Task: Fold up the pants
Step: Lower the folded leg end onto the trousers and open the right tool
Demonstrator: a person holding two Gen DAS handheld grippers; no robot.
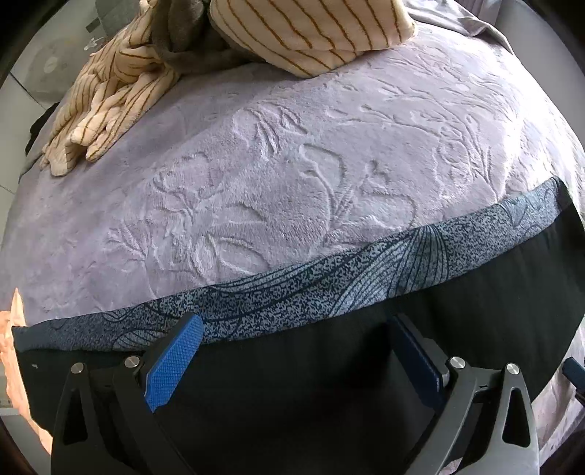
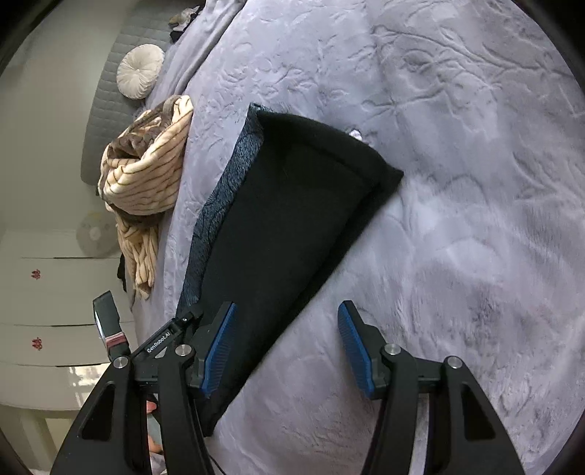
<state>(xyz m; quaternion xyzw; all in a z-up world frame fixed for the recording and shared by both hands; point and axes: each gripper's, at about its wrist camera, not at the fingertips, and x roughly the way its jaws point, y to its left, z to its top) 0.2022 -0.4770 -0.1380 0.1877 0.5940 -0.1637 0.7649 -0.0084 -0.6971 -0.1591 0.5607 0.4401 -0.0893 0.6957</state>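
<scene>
Black pants point(image 1: 365, 365) with a blue-grey patterned side band point(image 1: 329, 277) lie folded lengthwise in a long strip on the lilac bedspread point(image 1: 292, 164). My left gripper point(image 1: 296, 350) is open, hovering just over the black cloth near the band, holding nothing. In the right wrist view the pants point(image 2: 292, 204) stretch away from me, their far hem up the bed. My right gripper point(image 2: 287, 347) is open and empty; its left finger sits over the pants' near edge, its right finger over bare bedspread point(image 2: 457, 219). The other gripper shows at lower left point(image 2: 172, 329).
A cream striped fleece garment point(image 1: 109, 98) and a striped cushion point(image 1: 310, 33) lie at the far side of the bed. In the right wrist view the striped garment point(image 2: 146, 168), a round white cushion point(image 2: 140, 71), the grey headboard and white drawers point(image 2: 55, 292) are at left.
</scene>
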